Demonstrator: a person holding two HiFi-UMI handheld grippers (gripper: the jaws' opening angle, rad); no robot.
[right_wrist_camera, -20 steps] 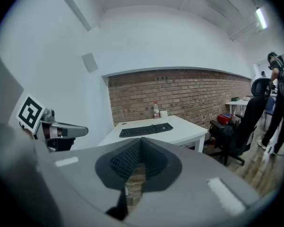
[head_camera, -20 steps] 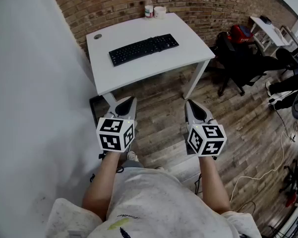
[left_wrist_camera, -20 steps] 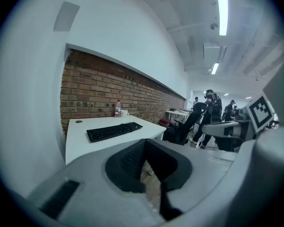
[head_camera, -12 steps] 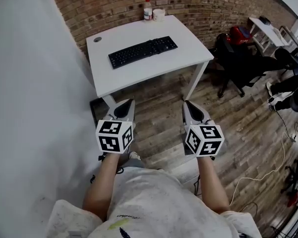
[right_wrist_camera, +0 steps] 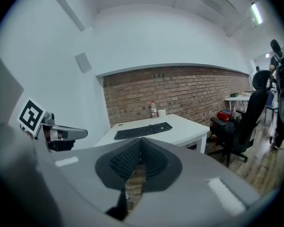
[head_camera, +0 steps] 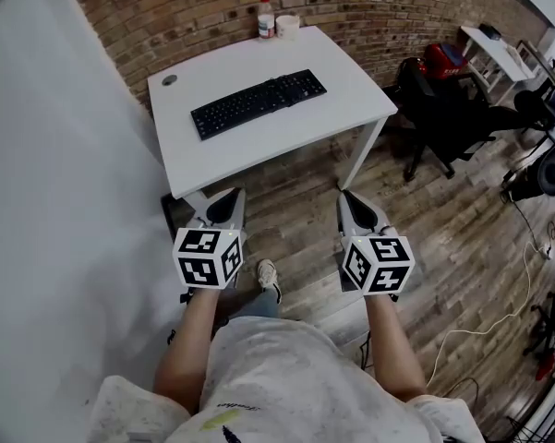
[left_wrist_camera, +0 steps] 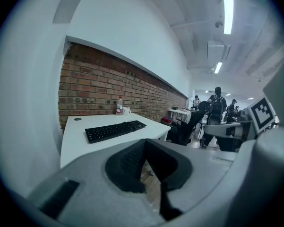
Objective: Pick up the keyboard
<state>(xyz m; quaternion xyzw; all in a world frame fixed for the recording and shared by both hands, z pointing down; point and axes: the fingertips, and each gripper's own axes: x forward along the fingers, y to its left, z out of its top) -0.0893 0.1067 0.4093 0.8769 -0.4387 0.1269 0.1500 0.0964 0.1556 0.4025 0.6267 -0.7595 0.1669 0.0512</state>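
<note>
A black keyboard (head_camera: 259, 103) lies slantwise on a white desk (head_camera: 286, 132) against the brick wall; it also shows as the keyboard (left_wrist_camera: 114, 130) in the left gripper view and the keyboard (right_wrist_camera: 143, 131) in the right gripper view. My left gripper (head_camera: 233, 195) and right gripper (head_camera: 345, 196) are held side by side over the wooden floor, short of the desk's front edge. Both are shut with nothing between the jaws, and neither touches the keyboard.
A bottle (head_camera: 265, 17) and a white cup (head_camera: 286, 27) stand at the desk's back edge. A black office chair (head_camera: 443, 109) stands to the desk's right, with a second white table (head_camera: 499, 53) beyond. A white wall (head_camera: 55, 201) runs along the left. Cables (head_camera: 499, 312) lie on the floor at the right.
The view has drifted, so the desk and keyboard now sit slightly further left and the grippers slightly lower. A shoe shows more clearly between the arms. Both grippers stay shut.
</note>
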